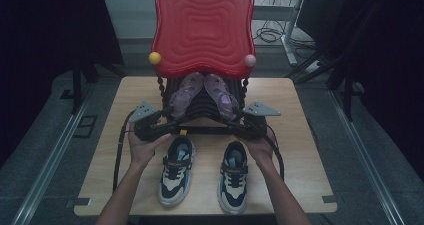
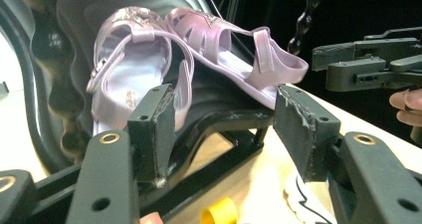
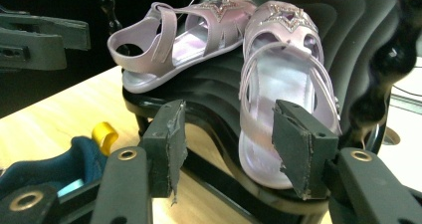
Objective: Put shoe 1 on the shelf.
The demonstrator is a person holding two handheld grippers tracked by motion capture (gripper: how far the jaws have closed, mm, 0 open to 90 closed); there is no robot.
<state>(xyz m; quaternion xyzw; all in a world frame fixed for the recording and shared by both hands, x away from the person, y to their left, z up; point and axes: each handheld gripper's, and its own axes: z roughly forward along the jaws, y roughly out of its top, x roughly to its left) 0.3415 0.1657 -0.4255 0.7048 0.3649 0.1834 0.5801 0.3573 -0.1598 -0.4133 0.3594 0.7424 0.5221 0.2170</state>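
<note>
Two lilac sandals lie side by side, toes up, on the sloping black wavy shelf (image 1: 200,110) of a small rack: the left sandal (image 1: 184,92) and the right sandal (image 1: 220,94). My left gripper (image 1: 170,127) is low at the shelf's front left, open, with nothing between its pads. In the left gripper view its jaws (image 2: 224,114) frame the near sandal's heel (image 2: 129,74) without touching it. My right gripper (image 1: 236,127) mirrors it at the front right, also open. In the right gripper view the jaws (image 3: 229,129) stand just short of the near sandal (image 3: 278,84).
A red wavy shelf (image 1: 202,25) tops the rack on twisted posts, with a yellow ball (image 1: 155,58) and a pink ball (image 1: 249,60). Two navy-and-white sneakers (image 1: 176,169) (image 1: 233,176) stand on the wooden table (image 1: 295,135) in front. A small yellow piece (image 1: 183,132) lies by the rack's base.
</note>
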